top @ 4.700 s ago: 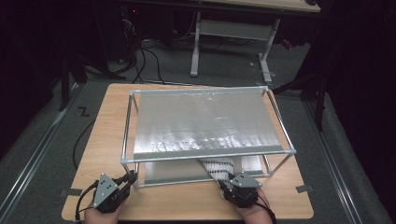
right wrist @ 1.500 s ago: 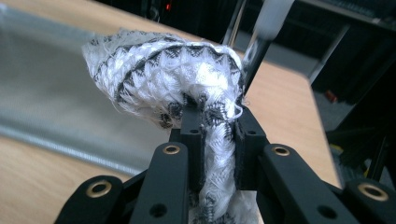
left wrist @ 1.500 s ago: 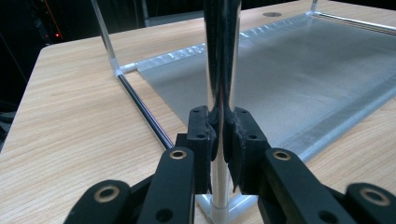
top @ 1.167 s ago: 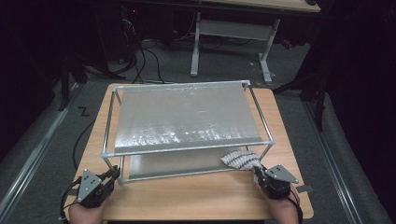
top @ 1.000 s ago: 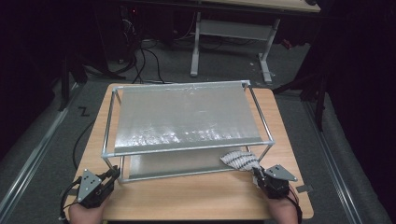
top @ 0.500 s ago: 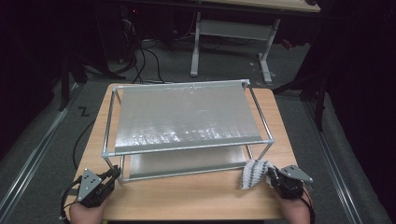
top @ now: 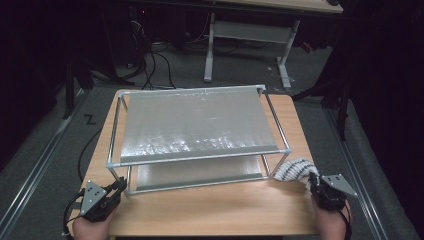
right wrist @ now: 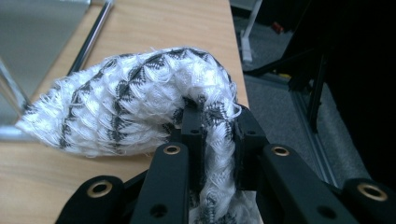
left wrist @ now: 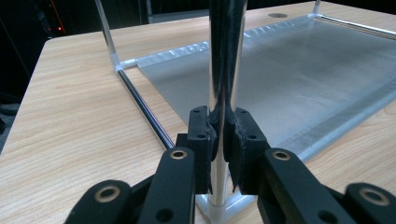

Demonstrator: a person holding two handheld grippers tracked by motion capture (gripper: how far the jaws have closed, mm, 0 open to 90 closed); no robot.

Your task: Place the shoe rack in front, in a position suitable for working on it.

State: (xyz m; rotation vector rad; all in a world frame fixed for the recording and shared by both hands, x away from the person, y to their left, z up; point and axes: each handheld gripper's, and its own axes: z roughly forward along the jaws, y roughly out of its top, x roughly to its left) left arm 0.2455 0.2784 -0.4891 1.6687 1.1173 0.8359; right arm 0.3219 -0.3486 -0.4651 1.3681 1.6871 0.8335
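Black pads (right wrist: 194, 123) of the right gripper (right wrist: 217, 130) clamped on a white-and-grey knitted cloth (right wrist: 126, 107), bunched and draped over the jaws, lifted just off the table (top: 210, 210) at its right front edge, beside the rack (top: 200, 125). Left gripper (left wrist: 219, 135) pinched tight around the rack's shiny front-left post (left wrist: 226, 60), low down, just above the white foot.

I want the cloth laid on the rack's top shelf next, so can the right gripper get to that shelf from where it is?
Probably yes: the right gripper holds the cloth beside the rack, and the top shelf lies open.
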